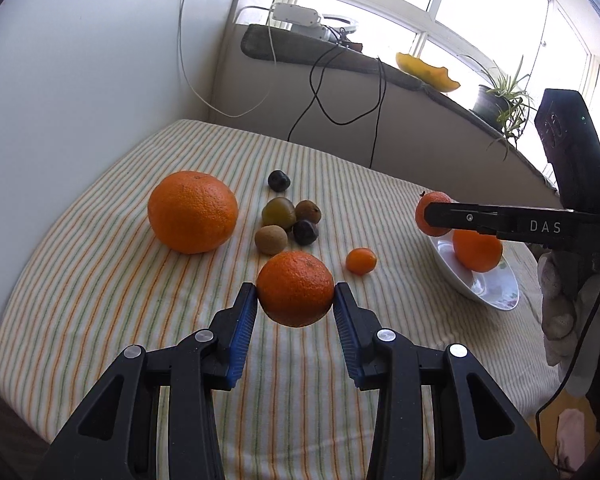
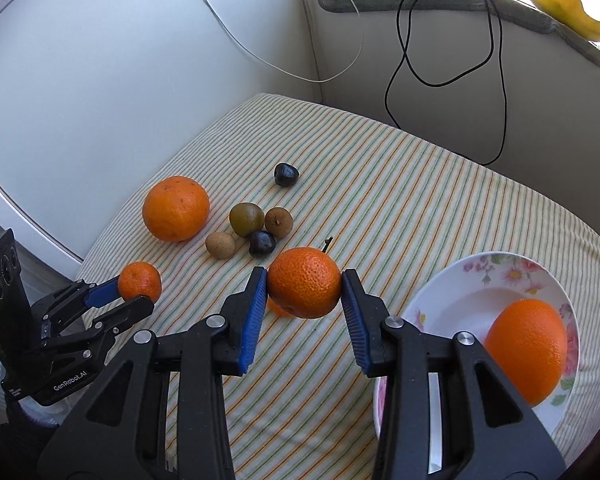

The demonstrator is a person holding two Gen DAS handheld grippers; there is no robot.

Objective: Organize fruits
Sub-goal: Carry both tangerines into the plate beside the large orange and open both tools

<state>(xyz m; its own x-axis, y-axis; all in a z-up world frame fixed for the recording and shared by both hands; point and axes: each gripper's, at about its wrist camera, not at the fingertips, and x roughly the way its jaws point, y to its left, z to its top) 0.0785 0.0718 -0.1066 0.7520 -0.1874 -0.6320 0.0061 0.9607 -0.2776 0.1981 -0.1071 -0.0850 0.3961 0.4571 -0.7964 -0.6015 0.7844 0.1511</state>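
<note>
My left gripper (image 1: 295,298) is shut on a mandarin (image 1: 295,280), lifted just above the striped cloth (image 1: 100,300). My right gripper (image 2: 305,280) is shut on a second mandarin (image 2: 304,292), also off the cloth. In the left wrist view the right gripper (image 1: 434,216) holds that mandarin (image 1: 428,202) beside the rim of a white flowered bowl (image 1: 496,292). One orange (image 2: 528,350) lies in the bowl (image 2: 460,280). A large orange (image 1: 192,211), a tiny orange fruit (image 1: 361,261) and a cluster of small brown and dark fruits (image 1: 286,220) rest on the cloth.
A lone dark fruit (image 1: 279,180) lies behind the cluster. Black and white cables (image 2: 496,80) hang down the wall behind the table. The window ledge holds a potted plant (image 1: 504,108) and a yellow dish (image 1: 428,72). A gloved hand (image 1: 560,300) is at the right.
</note>
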